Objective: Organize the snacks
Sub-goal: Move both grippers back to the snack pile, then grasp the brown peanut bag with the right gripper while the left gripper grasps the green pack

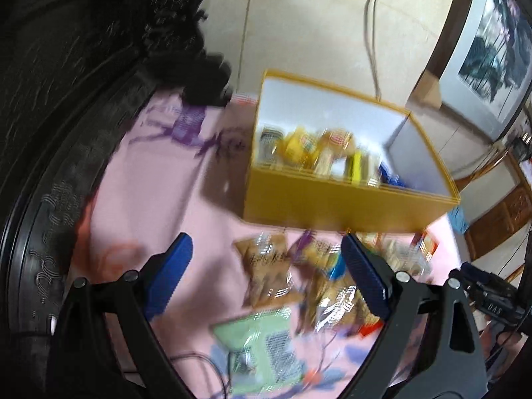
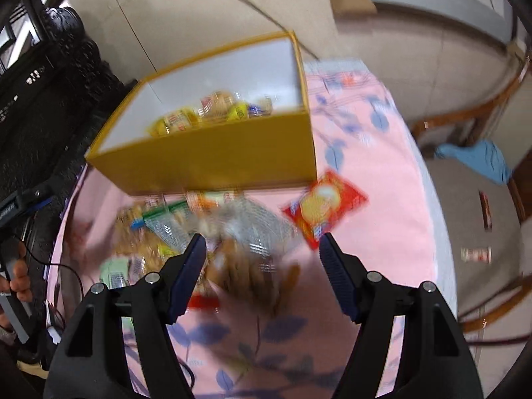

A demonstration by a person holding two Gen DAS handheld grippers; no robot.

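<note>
A yellow box (image 1: 332, 206) with white inner walls stands on the pink flowered tablecloth (image 1: 139, 206) and holds several snack packets (image 1: 319, 153). In front of it lies a loose pile of packets, among them a brown one (image 1: 266, 272) and a pale green one (image 1: 262, 342). My left gripper (image 1: 266, 246) hangs open above this pile, nothing between its blue pads. In the right wrist view the box (image 2: 216, 159) is ahead, a red packet (image 2: 324, 207) lies to its right, and my right gripper (image 2: 262, 239) is open over blurred brown packets (image 2: 252, 272).
Dark carved furniture (image 1: 66, 99) borders the table on the left. The table's right edge (image 2: 442, 232) drops to a tiled floor with a blue cloth (image 2: 478, 159) and wooden chair frames (image 2: 465, 116). A hand (image 2: 20, 279) holds the other gripper's handle at far left.
</note>
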